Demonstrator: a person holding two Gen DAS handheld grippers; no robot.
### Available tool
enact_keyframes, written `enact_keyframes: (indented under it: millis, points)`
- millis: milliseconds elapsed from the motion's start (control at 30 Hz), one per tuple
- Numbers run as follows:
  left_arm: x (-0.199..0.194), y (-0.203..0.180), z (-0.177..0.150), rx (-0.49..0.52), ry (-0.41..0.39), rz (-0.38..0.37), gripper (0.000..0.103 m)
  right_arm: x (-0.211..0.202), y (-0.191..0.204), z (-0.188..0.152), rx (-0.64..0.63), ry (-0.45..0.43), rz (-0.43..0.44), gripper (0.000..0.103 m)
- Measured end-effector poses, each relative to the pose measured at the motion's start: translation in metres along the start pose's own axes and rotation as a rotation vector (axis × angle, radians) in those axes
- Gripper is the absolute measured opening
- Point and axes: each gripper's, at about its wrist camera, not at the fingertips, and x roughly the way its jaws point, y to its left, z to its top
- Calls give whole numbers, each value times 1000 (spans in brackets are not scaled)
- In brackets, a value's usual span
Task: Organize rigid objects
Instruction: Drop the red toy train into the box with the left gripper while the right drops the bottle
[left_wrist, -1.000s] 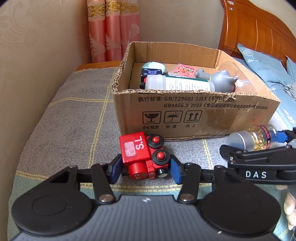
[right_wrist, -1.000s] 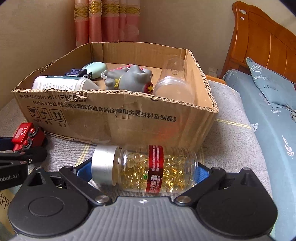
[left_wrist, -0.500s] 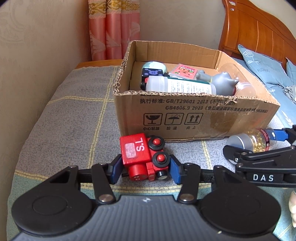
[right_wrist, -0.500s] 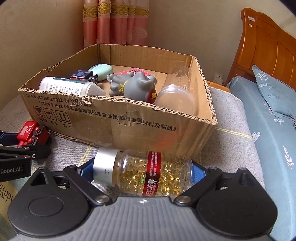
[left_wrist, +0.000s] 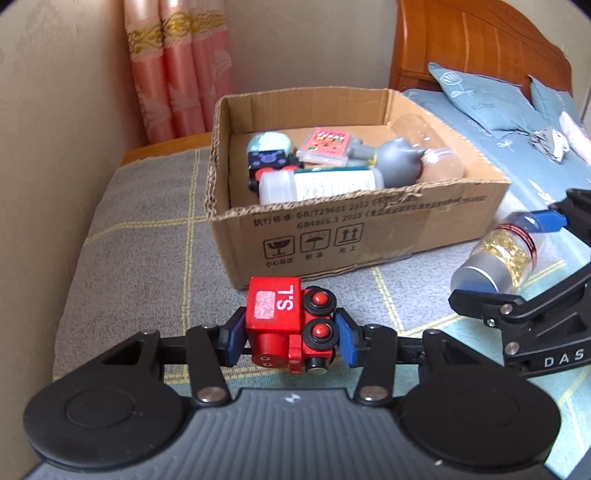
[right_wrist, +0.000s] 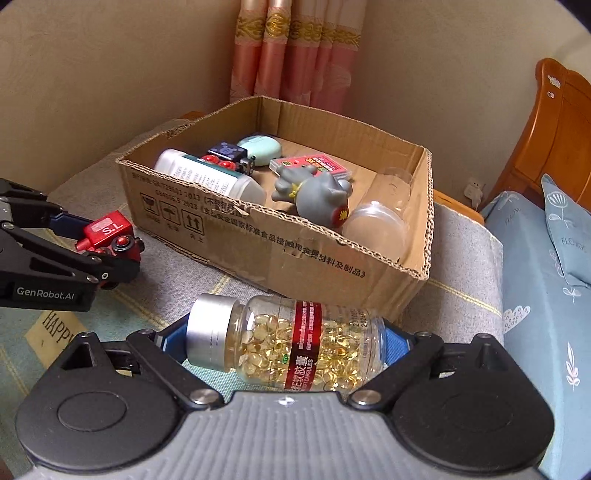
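Observation:
My left gripper (left_wrist: 290, 338) is shut on a red toy train (left_wrist: 286, 325) marked "S.L", held above the grey blanket in front of the cardboard box (left_wrist: 369, 236). My right gripper (right_wrist: 284, 345) is shut on a clear bottle of yellow capsules (right_wrist: 291, 345) with a silver cap and red label, held sideways before the box (right_wrist: 295, 254). The bottle (left_wrist: 502, 258) shows at the right of the left wrist view, and the train (right_wrist: 109, 238) at the left of the right wrist view. The box holds a white bottle (left_wrist: 321, 184), a grey toy (right_wrist: 314, 192), a pink packet (left_wrist: 325, 144) and other items.
The box stands on a grey checked blanket (left_wrist: 147, 229) on a bed. A beige wall and pink curtains (left_wrist: 177, 66) lie behind. A wooden headboard (left_wrist: 472, 40) and blue pillows (left_wrist: 487, 99) are to the right. A clear empty jar (right_wrist: 380, 221) lies in the box's right end.
Both grippers have risen with their objects, so I look down into the box more steeply. The grips are unchanged.

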Motion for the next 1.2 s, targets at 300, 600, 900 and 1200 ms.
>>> enact_keyframes:
  millis: [300, 600, 900, 1200]
  points:
    - [-48, -4, 35, 40, -77, -77, 48, -35, -11, 23, -51, -64, 19, 98]
    - [-50, -12, 99, 98, -154, -87, 46, -45, -37, 53, -20, -120, 8, 98]
    - [8, -13, 170, 122, -136, -51, 46, -11, -59, 105, 5, -112, 15, 98]
    - [57, 8, 194, 53, -159, 21, 89, 41, -74, 137, 42, -40, 45, 98]
